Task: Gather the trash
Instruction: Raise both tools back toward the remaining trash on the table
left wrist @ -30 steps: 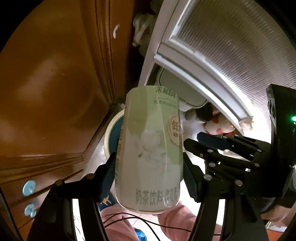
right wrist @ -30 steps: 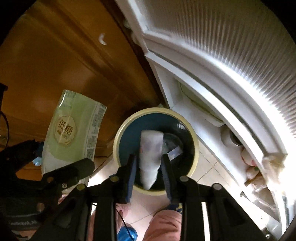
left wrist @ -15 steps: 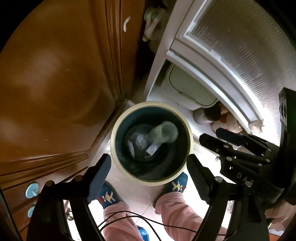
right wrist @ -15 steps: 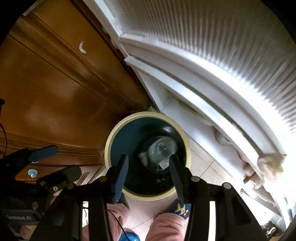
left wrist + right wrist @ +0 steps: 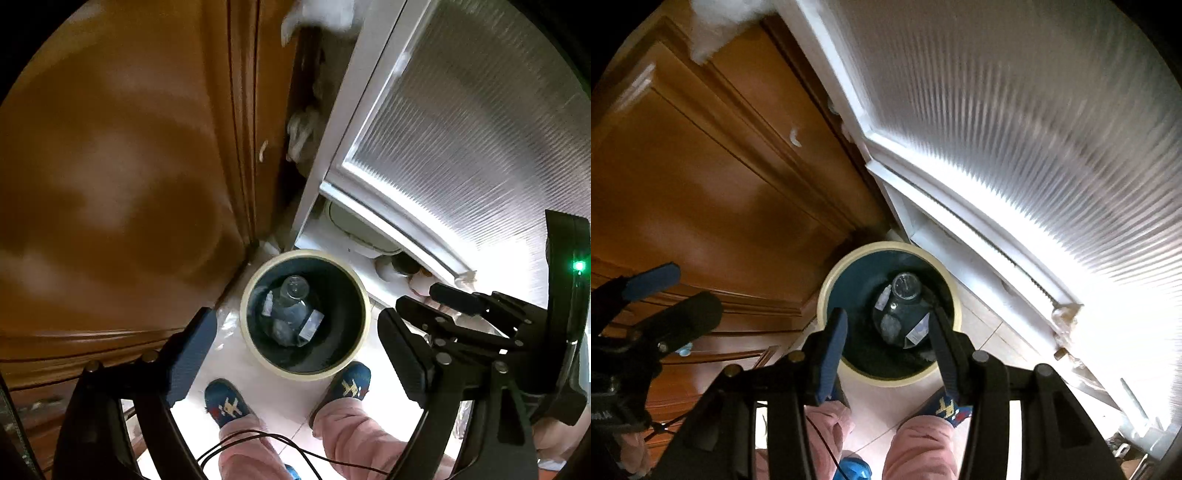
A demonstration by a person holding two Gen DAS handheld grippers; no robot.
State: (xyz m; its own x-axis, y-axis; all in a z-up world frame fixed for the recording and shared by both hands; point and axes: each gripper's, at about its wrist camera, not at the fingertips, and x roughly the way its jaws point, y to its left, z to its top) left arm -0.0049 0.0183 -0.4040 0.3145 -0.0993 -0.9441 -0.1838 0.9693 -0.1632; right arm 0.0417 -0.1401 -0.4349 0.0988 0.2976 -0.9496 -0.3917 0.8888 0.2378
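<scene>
A round bin with a cream rim (image 5: 306,374) and a dark teal inside stands on the pale floor below both grippers. In it lie a clear bottle (image 5: 293,291) and some pale scraps. My left gripper (image 5: 295,325) hangs high above the bin, its jaws opening wide with nothing between them. My right gripper (image 5: 886,321) also hovers over the bin rim (image 5: 822,299), open and empty, and the clear bottle (image 5: 905,288) shows between its fingers far below. Each gripper appears in the other's view: the right gripper (image 5: 421,297) and the left gripper (image 5: 690,291).
A brown wooden cabinet (image 5: 129,166) fills the left side. A white-framed ribbed glass door (image 5: 461,129) runs along the right, with a white lidded container (image 5: 354,225) at its foot. A person's blue slippers (image 5: 225,402) and pink trouser legs stand just in front of the bin.
The left gripper let go of a green and white drink pack and the right gripper let go of a white item; both dropped into the bin. Both grippers opened and rose.
</scene>
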